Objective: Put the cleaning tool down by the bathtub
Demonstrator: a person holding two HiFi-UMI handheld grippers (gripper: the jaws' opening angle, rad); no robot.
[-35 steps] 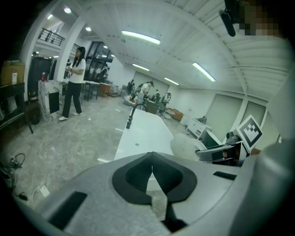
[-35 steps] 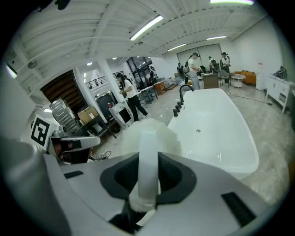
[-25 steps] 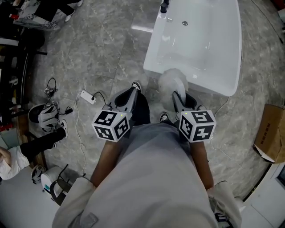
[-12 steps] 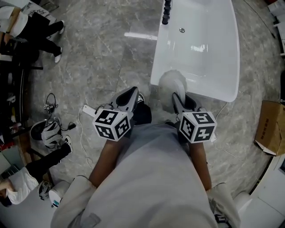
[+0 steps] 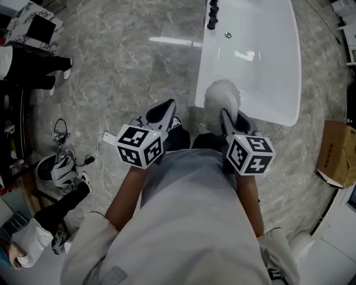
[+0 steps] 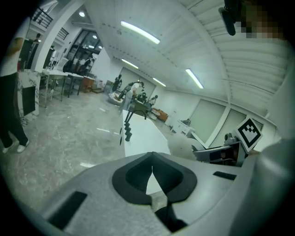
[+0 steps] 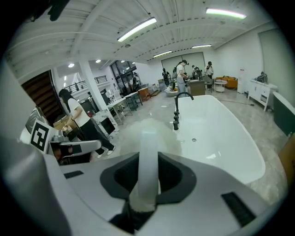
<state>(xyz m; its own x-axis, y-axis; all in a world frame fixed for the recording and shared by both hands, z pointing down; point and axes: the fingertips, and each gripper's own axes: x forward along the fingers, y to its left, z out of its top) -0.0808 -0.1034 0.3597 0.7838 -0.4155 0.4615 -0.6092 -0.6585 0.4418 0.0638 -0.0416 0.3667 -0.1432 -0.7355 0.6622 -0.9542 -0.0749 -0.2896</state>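
A wide hall with a grey marbled floor (image 5: pixel 128 72) and strip lights on a white ceiling holds a white freestanding bathtub (image 5: pixel 289 67), with a black faucet (image 5: pixel 212 16) on its left rim near the far end. A cardboard box (image 5: pixel 336 153) sits on the floor to the right of the tub, and other people stand at tables further back.

The cleaning tool (image 5: pixel 221 97) is a duster with a round, fluffy head of pale grey-white fibres and a smooth, translucent white handle (image 7: pixel 147 170). It does not lie on the floor: the right gripper (image 5: pixel 227 118) grips it by the handle, its jaws closed narrowly on the stick, which runs up between the dark pads and out past the tips. In the head view the fluffy head overlaps the rim at the tub's near end, towards its left corner; whether it touches the rim cannot be told. In the right gripper view the head (image 7: pixel 147 131) shows blurred in front of the tub's near-left edge.

The left gripper (image 5: pixel 167 107) is over the floor just left of the tub's near-left corner. Its jaws are together at the tips, with nothing between them (image 6: pixel 151 168).
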